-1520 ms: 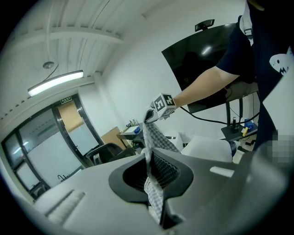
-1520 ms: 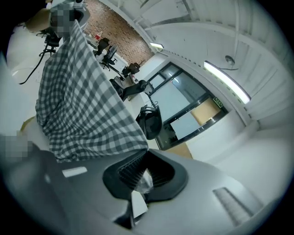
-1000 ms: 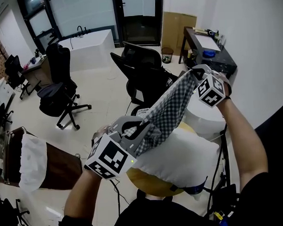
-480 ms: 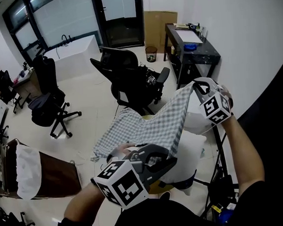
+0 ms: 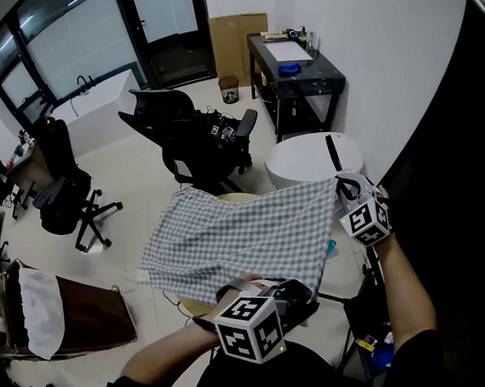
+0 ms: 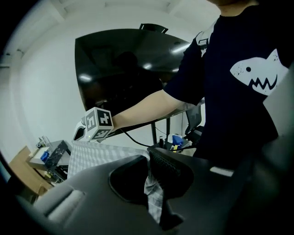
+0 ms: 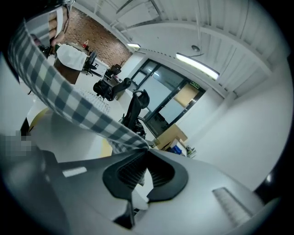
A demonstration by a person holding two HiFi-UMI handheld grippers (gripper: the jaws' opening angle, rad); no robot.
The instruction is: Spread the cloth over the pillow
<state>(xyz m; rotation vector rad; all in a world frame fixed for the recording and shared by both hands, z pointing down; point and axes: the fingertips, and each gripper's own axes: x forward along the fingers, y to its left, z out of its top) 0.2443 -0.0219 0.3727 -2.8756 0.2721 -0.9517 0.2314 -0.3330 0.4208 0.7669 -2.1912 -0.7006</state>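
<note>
Grey-and-white checked fabric cloth (image 5: 236, 237) is stretched flat between your two hands. Your left gripper (image 5: 283, 291) and right gripper (image 5: 344, 191) are each clamped tight on a corner, probably to keep it taut over the pillow, which is hidden underneath.

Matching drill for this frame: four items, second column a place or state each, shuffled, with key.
1 checked cloth
2 cardboard sheet
3 wastebasket
4 round white table

A leaning on the wall
B between the dark desk and the cloth
C pinched by the left hand-held gripper and the right hand-held gripper
D standing in front of the cardboard

Pairs: 1-C, 2-A, 3-D, 4-B
</note>
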